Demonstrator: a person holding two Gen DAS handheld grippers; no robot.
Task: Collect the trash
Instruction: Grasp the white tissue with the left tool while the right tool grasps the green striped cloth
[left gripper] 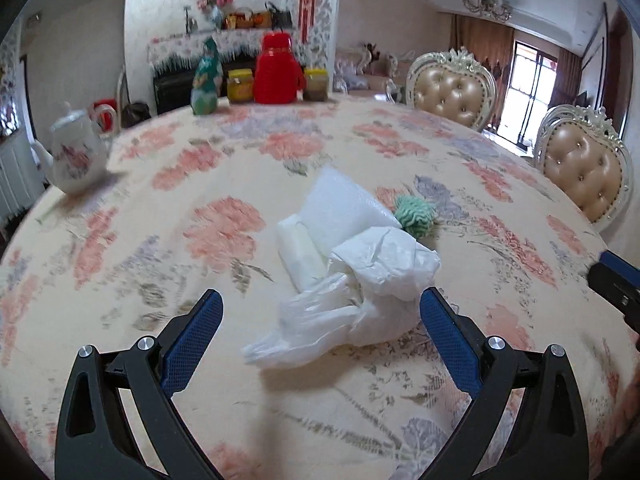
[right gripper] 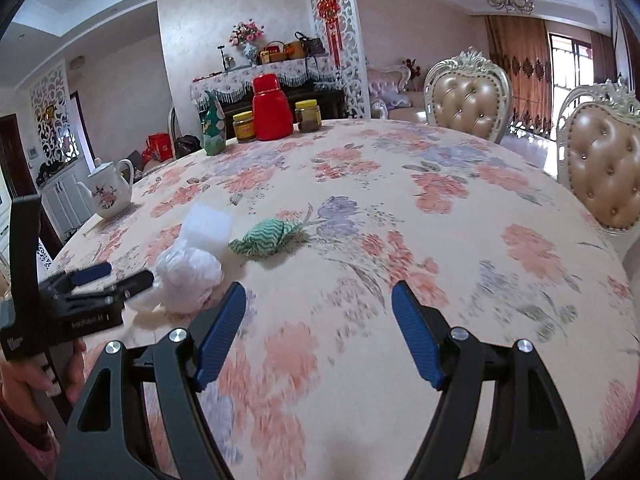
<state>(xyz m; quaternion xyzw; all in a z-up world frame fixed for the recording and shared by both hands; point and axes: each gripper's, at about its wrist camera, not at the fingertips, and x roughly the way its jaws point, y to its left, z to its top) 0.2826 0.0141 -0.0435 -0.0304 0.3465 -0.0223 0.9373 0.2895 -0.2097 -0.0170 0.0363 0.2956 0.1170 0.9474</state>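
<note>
Both grippers frame the foreground, jaws apart and empty. Floral tablecloth (left gripper: 132, 240) spans the table. White plastic bag (left gripper: 360, 292), crumpled against foam scraps, lies directly ahead of the left gripper (left gripper: 320, 312), long axis running away from it; this gripper is the nearer. Right gripper (right gripper: 318, 304) points past, with the green zigzag wad (right gripper: 266, 240) ahead to its left.

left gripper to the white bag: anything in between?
Nothing visible. The left gripper is open, with the white bag lying between its fingers, untouched. Foam sheet and green wrapper lie behind the bag, not in the path.
</note>
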